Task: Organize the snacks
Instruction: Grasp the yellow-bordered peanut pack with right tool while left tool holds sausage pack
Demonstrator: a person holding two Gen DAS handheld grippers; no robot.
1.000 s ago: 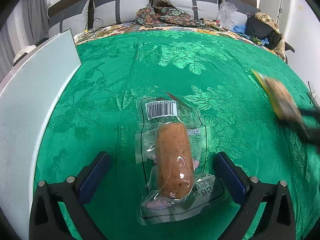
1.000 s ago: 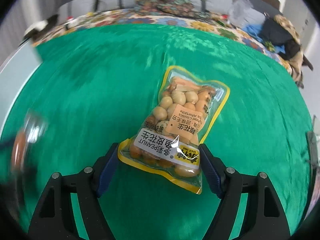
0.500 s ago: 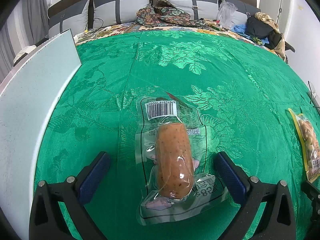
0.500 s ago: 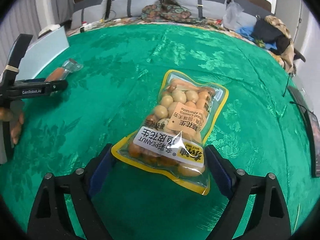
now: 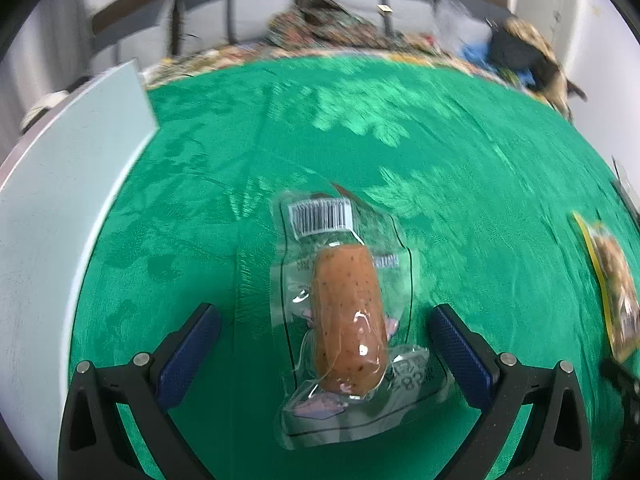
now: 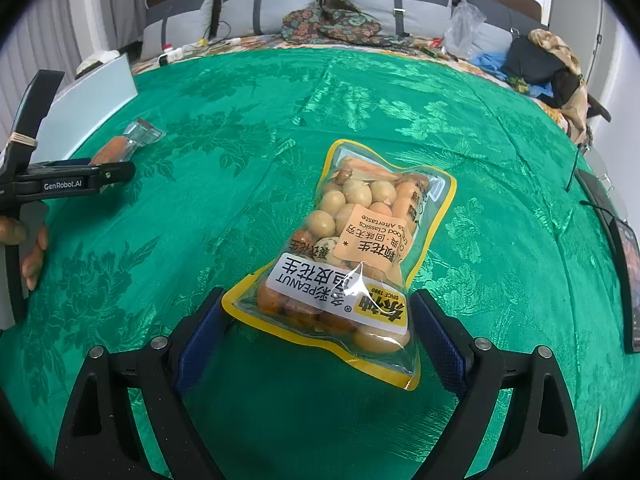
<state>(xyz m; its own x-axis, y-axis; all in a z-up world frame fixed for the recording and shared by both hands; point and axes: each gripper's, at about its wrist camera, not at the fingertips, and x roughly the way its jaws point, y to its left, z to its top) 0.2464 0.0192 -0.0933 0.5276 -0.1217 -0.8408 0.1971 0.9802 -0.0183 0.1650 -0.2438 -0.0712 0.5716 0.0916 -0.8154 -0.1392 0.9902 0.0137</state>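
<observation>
In the left wrist view, the left gripper point(image 5: 320, 344) is standing wide apart, its blue ribbed pads point(image 5: 188, 356) sitting on either side of the sausage pack point(image 5: 346, 320) without touching it. The pack is lying flat on the green cloth point(image 5: 460, 184), its long axis running straight away from the camera, with the barcode end pointing far and the printed end lying near. The sausage inside is a plump, rounded, reddish-brown cylinder with dark specks, and the clear, glossy vacuum wrap around it is catching light. In the right wrist view, the right gripper point(image 6: 320, 336) is also spreading wide, with the near end of the peanut bag point(image 6: 352, 256) lying between its pads; whether the left pad is touching the bag's yellow corner cannot be told. The bag is lying on the cloth, its long axis pointing away and tilting slightly right, a clear pouch with a yellow border, white and orange labels, and round tan and brown nuts bulging inside. The cloth is showing a shiny woven floral pattern. Farther off to the left, a pale flat board point(image 5: 60, 200) is resting along the cloth's edge, and beyond it grey cushions point(image 6: 256, 0) are lining the back.
</observation>
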